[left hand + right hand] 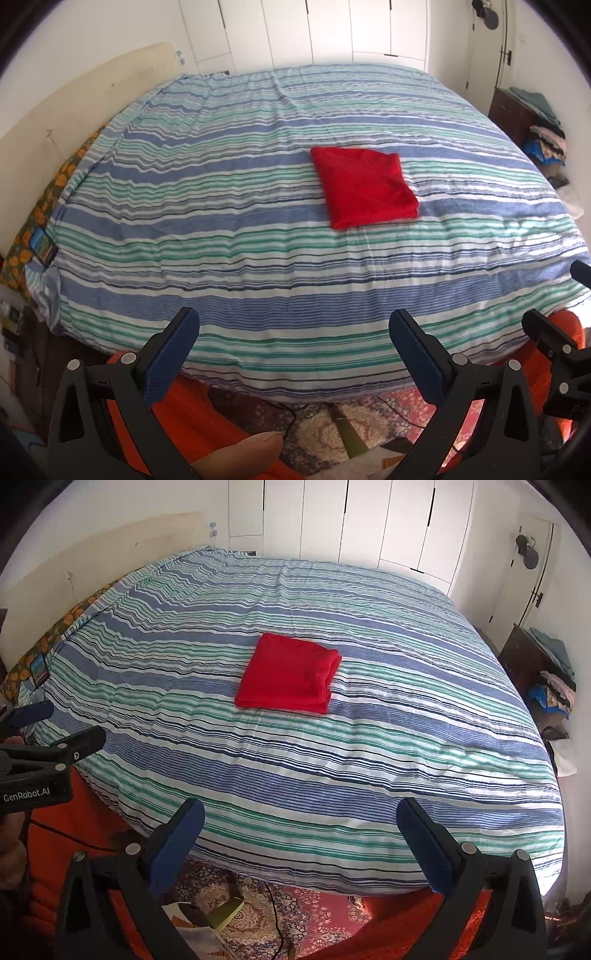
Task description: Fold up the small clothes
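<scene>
A red garment (364, 186) lies folded into a neat rectangle near the middle of the striped bed (221, 229); it also shows in the right wrist view (290, 674). My left gripper (293, 328) is open and empty, held back over the bed's near edge, well short of the garment. My right gripper (301, 818) is open and empty too, also back at the near edge. The left gripper shows at the left edge of the right wrist view (55, 725), and the right gripper shows at the right edge of the left wrist view (554, 295).
A pile of clothes (554, 690) sits on a dark cabinet to the right of the bed. A phone (43, 249) lies at the bed's left side by a patterned pillow (55, 192). A headboard and white wardrobe doors (369, 520) stand beyond. A patterned rug (295, 919) lies below.
</scene>
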Available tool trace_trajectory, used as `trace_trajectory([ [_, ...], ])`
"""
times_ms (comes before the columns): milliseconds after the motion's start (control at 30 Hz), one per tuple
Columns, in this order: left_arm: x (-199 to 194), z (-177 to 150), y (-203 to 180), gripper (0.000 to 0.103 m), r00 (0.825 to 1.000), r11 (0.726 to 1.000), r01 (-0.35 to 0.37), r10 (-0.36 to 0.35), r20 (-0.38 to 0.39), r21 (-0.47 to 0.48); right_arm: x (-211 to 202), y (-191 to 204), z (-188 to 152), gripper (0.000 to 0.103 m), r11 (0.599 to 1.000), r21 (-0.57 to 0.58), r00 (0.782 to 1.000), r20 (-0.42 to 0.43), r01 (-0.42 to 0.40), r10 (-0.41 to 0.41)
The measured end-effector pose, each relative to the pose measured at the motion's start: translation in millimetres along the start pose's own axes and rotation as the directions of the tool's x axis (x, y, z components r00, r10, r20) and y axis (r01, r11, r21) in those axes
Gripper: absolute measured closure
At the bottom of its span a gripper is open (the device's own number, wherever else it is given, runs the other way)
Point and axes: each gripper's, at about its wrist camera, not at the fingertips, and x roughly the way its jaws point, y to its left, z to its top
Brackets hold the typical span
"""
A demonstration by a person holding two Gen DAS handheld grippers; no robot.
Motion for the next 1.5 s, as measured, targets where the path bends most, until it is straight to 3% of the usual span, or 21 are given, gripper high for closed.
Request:
trace_trajectory([
  [433, 0.6, 0.8, -1.4, 0.001, 1.0, 0.999, -0.027, 0.028, -0.003, 0.027, -0.3, 5.1, 9.0, 0.001, 0.999, -0.027, 1.0, -0.012, -0.028, 0.028],
  [867, -7.5, 0.9, -2.0, 0.001, 1.0, 1.0, 0.003, -0.003, 0.004, 0.03, -10.0, 8.7, 13.2, 0.001, 0.999, -0.044, 1.0, -0.007, -0.022, 0.022],
  [1500, -10.2, -0.9, -6.9, 0.001, 1.0, 0.999, -0.009, 0.008, 0.018, 0.048, -14.3, 10.7, 13.6, 0.001, 0.998, -0.052, 1.0, 0.001, -0.018, 0.018],
])
